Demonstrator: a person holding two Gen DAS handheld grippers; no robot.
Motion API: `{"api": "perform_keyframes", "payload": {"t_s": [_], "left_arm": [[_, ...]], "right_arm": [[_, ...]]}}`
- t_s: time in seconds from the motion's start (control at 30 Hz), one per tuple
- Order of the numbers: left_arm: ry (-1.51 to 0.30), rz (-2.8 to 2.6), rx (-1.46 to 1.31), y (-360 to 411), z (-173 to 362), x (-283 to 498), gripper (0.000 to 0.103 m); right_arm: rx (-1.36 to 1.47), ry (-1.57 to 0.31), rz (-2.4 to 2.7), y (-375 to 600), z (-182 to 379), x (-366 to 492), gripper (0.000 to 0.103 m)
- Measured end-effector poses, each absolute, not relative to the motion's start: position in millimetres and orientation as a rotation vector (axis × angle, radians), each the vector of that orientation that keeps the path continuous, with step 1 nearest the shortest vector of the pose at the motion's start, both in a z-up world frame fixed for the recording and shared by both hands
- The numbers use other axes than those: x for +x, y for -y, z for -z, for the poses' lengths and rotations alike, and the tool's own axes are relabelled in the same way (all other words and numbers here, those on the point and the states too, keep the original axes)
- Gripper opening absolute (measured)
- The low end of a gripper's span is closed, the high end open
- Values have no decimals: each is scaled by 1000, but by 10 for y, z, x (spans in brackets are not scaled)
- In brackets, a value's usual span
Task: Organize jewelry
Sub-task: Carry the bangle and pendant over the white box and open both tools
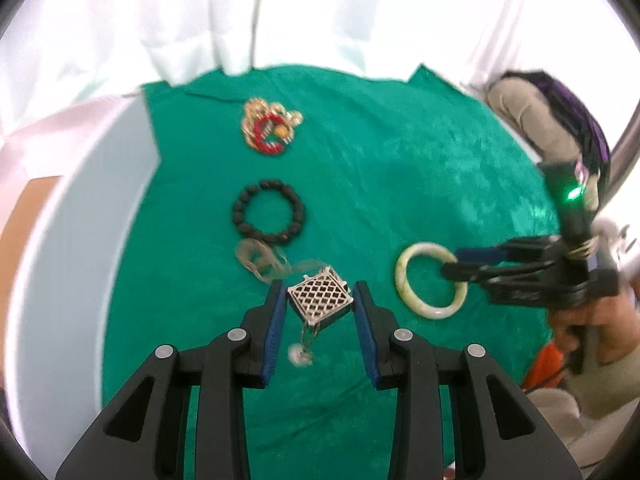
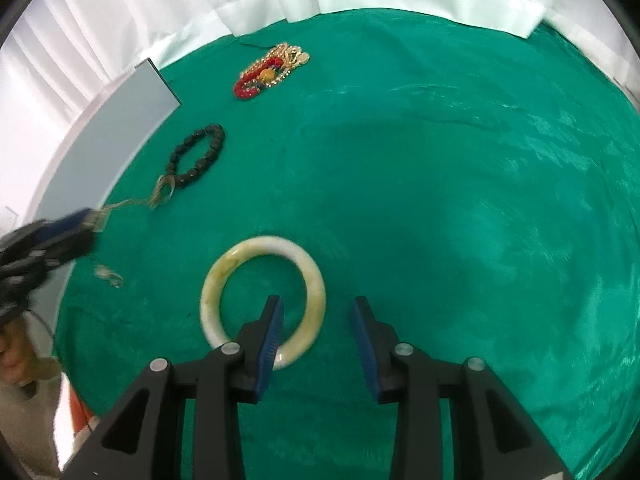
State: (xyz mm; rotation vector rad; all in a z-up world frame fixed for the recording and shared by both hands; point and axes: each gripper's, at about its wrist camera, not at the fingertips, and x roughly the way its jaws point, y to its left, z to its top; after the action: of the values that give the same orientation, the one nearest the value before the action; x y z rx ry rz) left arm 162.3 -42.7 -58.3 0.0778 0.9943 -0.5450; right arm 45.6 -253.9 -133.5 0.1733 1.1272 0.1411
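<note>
Green velvet cloth (image 1: 360, 160) covers the table, with white curtains (image 1: 160, 20) hanging behind it and a pale grey board (image 1: 80, 220) along its left edge.

From your left wrist camera, your left gripper (image 1: 320, 304) is clamped on a square lattice pendant (image 1: 320, 300), the blue pads pressing its two sides. A thin chain (image 1: 260, 260) trails from the pendant toward the far left, blurred, and a small pale charm (image 1: 300, 356) dangles just below the pendant. Beyond the chain lies a black bead bracelet (image 1: 268, 212), and farther back a tangle of gold chain and red beads (image 1: 270, 128). To the right a pale jade bangle (image 1: 432, 280) lies flat on the cloth; your right gripper (image 1: 452, 262) straddles its far-right rim, one finger inside the ring and one outside. Your hand (image 1: 592, 320) holds that gripper's handle at the right edge.

From your right wrist camera, your right gripper (image 2: 318, 308) is not pinching the jade bangle (image 2: 264, 300): its jaws stand apart, the left finger inside the ring, the right one outside, with the near-right rim between them untouched. Your left gripper (image 2: 86, 222) shows at the left edge, blurred, with the chain (image 2: 160, 196) running from it toward the black bead bracelet (image 2: 198, 156). The gold and red tangle (image 2: 270, 70) sits near the curtain.
</note>
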Motion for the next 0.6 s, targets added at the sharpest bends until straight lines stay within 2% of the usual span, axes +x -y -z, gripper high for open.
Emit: {"api": "perform_keyframes", "payload": {"t_s": [0.07,0.1,0.13,0.6], "left_arm": [[-967,524,48,305,455,1585,34],[-957,516,33,254,402,1566,34],[-944,503,9,176,320,1544,34],[-782,406,-215,-640,-677,1147,33]], "right_arm": [[101,-1119,-136,2457,1337,493,35],[69,-1115,-130,2428,1335,508,21],[52,-1115,-123,2416,1336,521,11],[188,-1009,-266,2343,713,376,12]]}}
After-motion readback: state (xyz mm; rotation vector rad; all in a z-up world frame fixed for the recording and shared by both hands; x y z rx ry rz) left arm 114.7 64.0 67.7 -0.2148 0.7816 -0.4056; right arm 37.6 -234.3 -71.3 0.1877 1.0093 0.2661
